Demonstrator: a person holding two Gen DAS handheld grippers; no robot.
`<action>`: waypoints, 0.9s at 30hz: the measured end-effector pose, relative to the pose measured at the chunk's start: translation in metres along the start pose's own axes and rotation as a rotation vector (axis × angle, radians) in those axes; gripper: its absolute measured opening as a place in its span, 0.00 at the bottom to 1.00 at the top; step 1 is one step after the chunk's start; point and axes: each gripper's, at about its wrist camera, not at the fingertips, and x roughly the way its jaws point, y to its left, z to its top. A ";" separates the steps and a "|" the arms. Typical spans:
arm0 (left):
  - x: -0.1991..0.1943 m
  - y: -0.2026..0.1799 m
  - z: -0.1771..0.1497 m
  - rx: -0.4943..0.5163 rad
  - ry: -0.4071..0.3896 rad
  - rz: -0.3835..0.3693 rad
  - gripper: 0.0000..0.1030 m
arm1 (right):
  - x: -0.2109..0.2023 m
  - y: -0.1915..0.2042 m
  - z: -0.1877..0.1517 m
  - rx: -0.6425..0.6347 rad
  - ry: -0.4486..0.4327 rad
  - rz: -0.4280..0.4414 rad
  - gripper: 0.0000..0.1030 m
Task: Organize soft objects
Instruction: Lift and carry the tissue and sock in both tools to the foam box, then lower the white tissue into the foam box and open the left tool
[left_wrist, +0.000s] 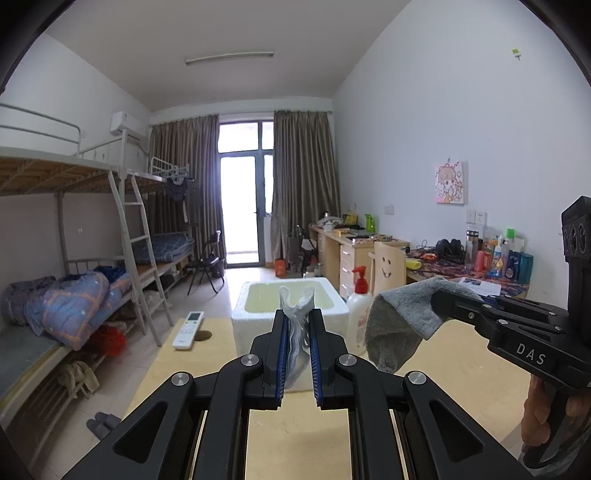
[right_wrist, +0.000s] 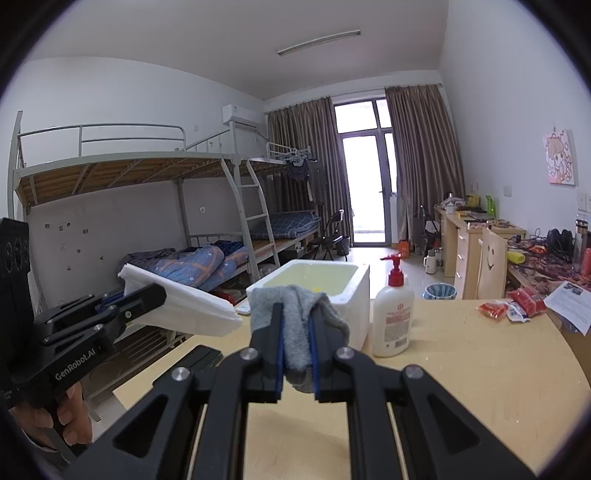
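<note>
Sitting at twelve o'clock on the wooden table (right_wrist: 461, 339) is the white foam box (right_wrist: 332, 291), open-topped. Clamping a white folded cloth (right_wrist: 184, 299), the left gripper (left_wrist: 295, 354) is hanging before it, while the right gripper (right_wrist: 295, 354) is pinching a grey sock (right_wrist: 295, 321). Either could be snagging the rim, or the sock's dangling end knocking the lotion bottle (right_wrist: 393, 317) at one o'clock.

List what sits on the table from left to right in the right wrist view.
Foam box → lotion bottle → red snack packets → printed paper.
</note>
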 end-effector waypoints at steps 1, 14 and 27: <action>0.003 0.001 0.001 0.003 -0.004 0.005 0.12 | 0.003 0.000 0.002 0.001 -0.003 0.000 0.14; 0.046 0.009 0.019 0.010 -0.006 0.013 0.12 | 0.039 -0.009 0.024 0.000 0.007 -0.007 0.14; 0.076 0.014 0.046 -0.003 -0.001 0.005 0.12 | 0.055 -0.008 0.050 -0.026 -0.001 -0.014 0.14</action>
